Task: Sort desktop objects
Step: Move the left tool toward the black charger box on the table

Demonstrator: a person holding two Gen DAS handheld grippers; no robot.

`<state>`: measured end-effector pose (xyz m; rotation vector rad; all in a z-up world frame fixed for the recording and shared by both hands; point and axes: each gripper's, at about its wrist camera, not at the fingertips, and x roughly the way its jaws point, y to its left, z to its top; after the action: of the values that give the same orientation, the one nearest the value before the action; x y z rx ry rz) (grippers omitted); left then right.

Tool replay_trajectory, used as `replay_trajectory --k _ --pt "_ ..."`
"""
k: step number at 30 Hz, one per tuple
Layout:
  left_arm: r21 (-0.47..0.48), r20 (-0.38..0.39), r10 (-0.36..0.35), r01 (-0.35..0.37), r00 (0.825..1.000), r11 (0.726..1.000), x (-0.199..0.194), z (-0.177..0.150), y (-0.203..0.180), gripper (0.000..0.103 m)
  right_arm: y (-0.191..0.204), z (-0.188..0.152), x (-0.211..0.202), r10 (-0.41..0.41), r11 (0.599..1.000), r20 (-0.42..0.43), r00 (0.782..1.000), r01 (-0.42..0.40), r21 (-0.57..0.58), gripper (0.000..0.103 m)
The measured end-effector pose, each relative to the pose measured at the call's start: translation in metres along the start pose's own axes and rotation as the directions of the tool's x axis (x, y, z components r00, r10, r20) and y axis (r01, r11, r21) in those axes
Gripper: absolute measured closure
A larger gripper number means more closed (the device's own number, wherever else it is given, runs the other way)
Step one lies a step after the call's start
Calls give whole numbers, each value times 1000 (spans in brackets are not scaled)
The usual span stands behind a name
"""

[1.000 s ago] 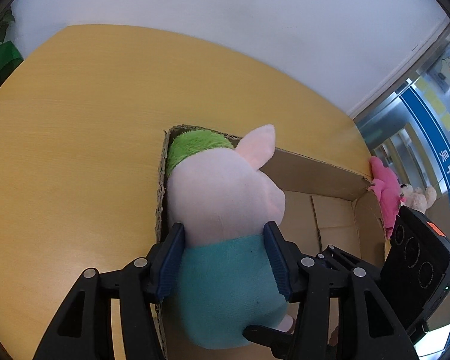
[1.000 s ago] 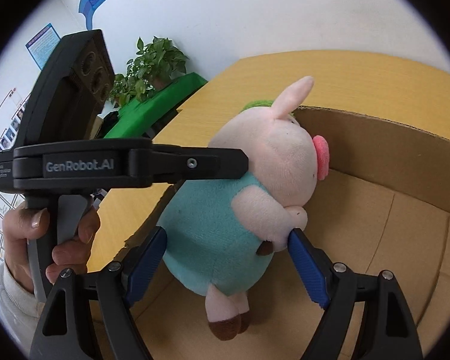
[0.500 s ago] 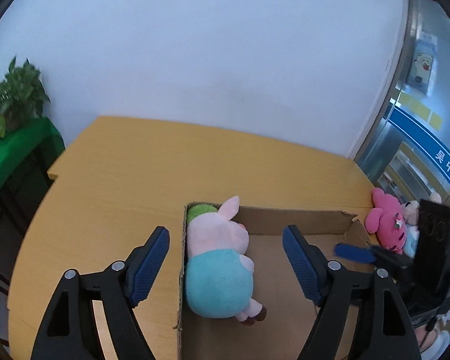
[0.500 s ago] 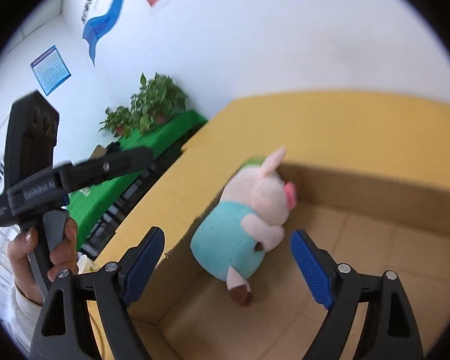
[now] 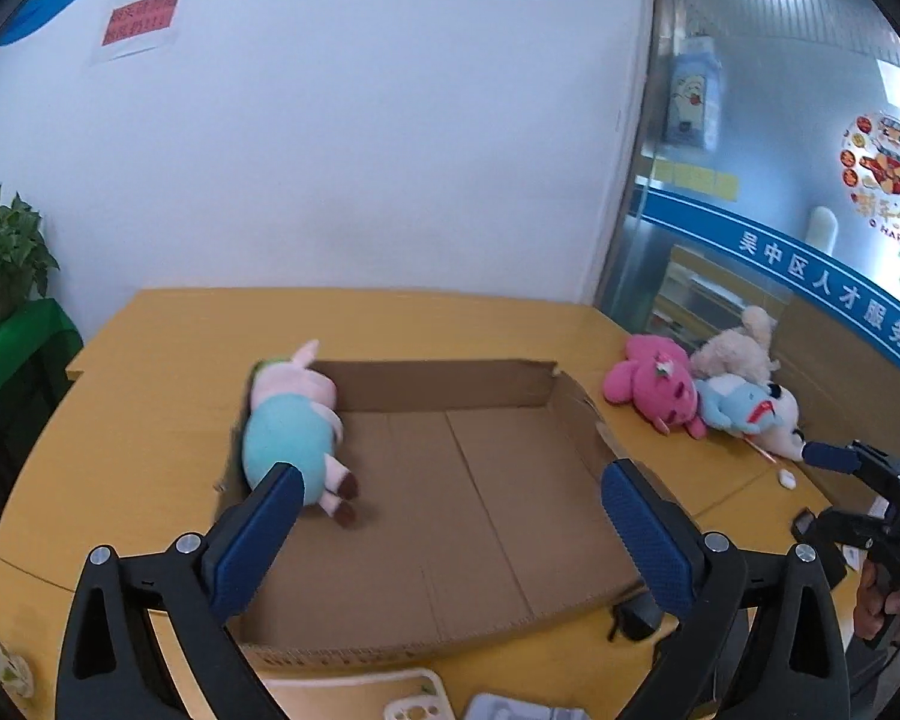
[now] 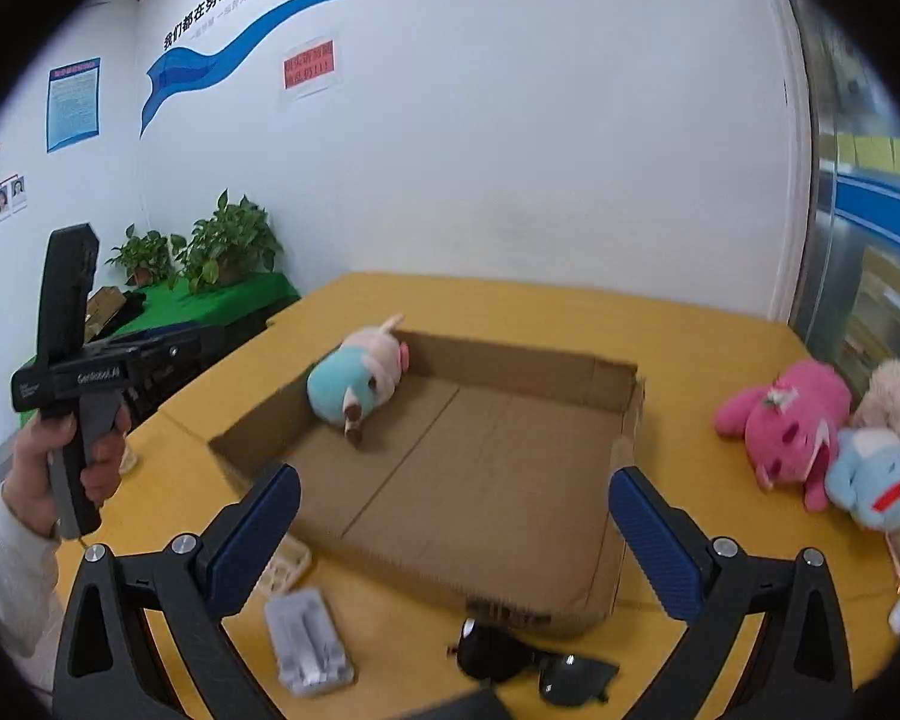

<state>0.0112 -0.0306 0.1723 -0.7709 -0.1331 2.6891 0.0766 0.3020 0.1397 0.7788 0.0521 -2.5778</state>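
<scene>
One toy is sorted and the rest wait, so this looks like the pause between a drop-off and the next pickup. The pig toy (image 5: 291,426) lies on its side in the box (image 5: 480,516), tucked against the left wall in the middle left of the left camera's frame. Its long axis runs along that wall, head toward the far corner and feet toward the camera.

The left tool (image 5: 450,528) is spread wide and holds nothing. The right tool (image 6: 450,534) is likewise spread and holds nothing.

The next move probably calls for swinging toward the pile at the right edge of the frame, where the pink toy (image 6: 786,420) and blue toy (image 6: 876,477) lie on the table (image 5: 150,354), and closing on one soft body.
</scene>
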Motion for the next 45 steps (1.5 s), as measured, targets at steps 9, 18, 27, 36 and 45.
replay_trajectory --k 9,18,27,36,45 --pt "-114 -186 -155 136 970 984 30 -71 -24 2 4 -94 49 0 993 -225 974 26 111 0" --pt "-132 -265 -169 138 949 982 38 -107 -36 2 -5 -124 52 -162 982 -248 955 180 53 4" --pt "-149 -348 -286 249 893 957 62 -126 -71 2 -80 -167 -1 -120 948 -253 960 187 259 24" --pt "-150 -354 -365 333 861 931 73 -126 -100 2 -84 -145 38 -1 977 -213 977 46 206 26" --pt "-301 -405 -560 472 723 828 127 -121 -132 18 -73 -153 51 122 965 -232 965 -61 254 31"
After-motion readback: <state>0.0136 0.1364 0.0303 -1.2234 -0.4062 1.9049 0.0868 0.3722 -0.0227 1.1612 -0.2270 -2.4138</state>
